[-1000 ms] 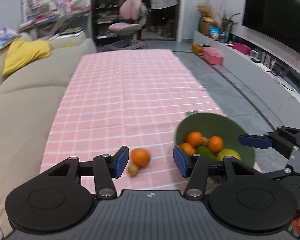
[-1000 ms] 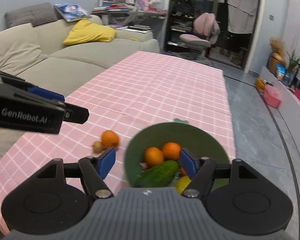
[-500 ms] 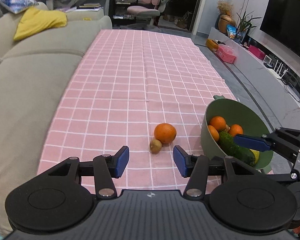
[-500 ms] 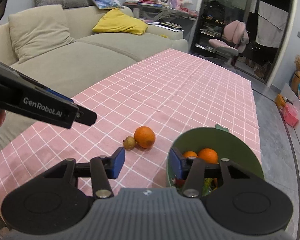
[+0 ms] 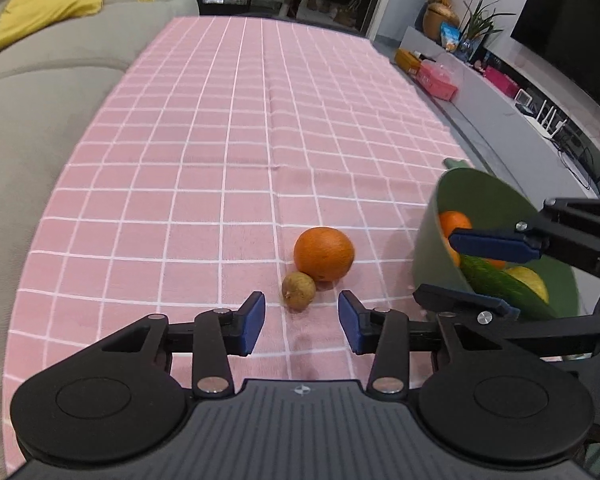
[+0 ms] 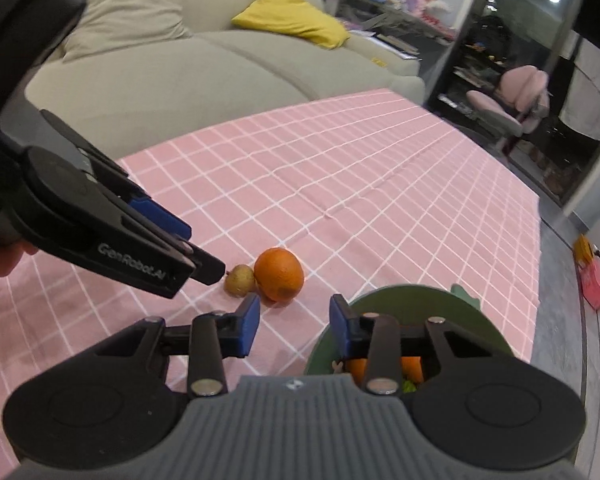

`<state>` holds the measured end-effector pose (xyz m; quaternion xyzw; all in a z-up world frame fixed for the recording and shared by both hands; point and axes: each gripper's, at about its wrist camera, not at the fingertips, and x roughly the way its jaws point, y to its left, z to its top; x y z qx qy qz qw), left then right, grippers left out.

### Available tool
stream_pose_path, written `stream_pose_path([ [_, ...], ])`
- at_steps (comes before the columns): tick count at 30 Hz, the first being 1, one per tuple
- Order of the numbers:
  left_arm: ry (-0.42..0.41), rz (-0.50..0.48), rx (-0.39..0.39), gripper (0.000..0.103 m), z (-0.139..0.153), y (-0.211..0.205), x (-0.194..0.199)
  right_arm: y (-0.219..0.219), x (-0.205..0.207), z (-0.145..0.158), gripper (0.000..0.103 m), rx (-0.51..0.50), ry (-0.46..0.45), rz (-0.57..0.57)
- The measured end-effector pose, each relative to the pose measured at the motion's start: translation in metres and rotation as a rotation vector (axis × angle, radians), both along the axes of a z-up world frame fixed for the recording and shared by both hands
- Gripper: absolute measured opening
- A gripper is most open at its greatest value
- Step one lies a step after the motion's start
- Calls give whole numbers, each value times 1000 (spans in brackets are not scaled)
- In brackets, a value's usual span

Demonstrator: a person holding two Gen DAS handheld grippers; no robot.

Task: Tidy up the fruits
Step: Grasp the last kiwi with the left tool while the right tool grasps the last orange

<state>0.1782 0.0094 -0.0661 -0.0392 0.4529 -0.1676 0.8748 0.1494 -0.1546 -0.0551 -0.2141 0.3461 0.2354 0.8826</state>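
Observation:
An orange [image 5: 324, 254] and a small brown kiwi [image 5: 299, 291] lie touching on the pink checked cloth [image 5: 220, 160]. My left gripper [image 5: 302, 322] hangs just short of the kiwi, its jaws closing with nothing between them. At the right a green bowl [image 5: 430, 240] holds oranges, a cucumber [image 5: 496, 280] and a lemon. My right gripper [image 5: 436, 266] straddles the bowl's near rim, one finger inside, one outside. Its jaws are closing and a gap still shows beside the rim. From the right wrist I see the orange [image 6: 279, 274], the kiwi [image 6: 240, 279], the bowl [image 6: 396, 300], the right gripper [image 6: 294, 324] and the left gripper [image 6: 196, 252].
A beige sofa [image 5: 40, 92] with a yellow cushion [image 5: 44, 8] runs along the table's left side. To the right, past the table's edge, are grey floor, a low TV bench [image 5: 520, 120] and a pink box [image 5: 436, 82]. A pink chair [image 6: 508, 100] stands beyond the far end.
Both grippers have come down toward the table and their jaws have narrowed. The left one has closed in on the kiwi and orange. The right one has shifted to the bowl's left rim.

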Motion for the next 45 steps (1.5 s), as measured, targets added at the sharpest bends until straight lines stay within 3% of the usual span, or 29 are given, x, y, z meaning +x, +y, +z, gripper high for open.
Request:
stream_pose_path([
  [15,86,8,-3,37,-34,-10,32,17,36,-25,33,-132,52,170],
  [18,79,5,0,27,-33,-10,30,19,38,-27,33,-156,53,191],
  [26,60,90,-19,27,-16,15,25,30,50,-30,34,-190,70,222],
  [35,70,177,-40,27,-8,44,22,62,57,-39,45,-300,126,272],
  [45,70,228,-69,27,-2,61,17,88,54,-53,45,-365,158,270],
])
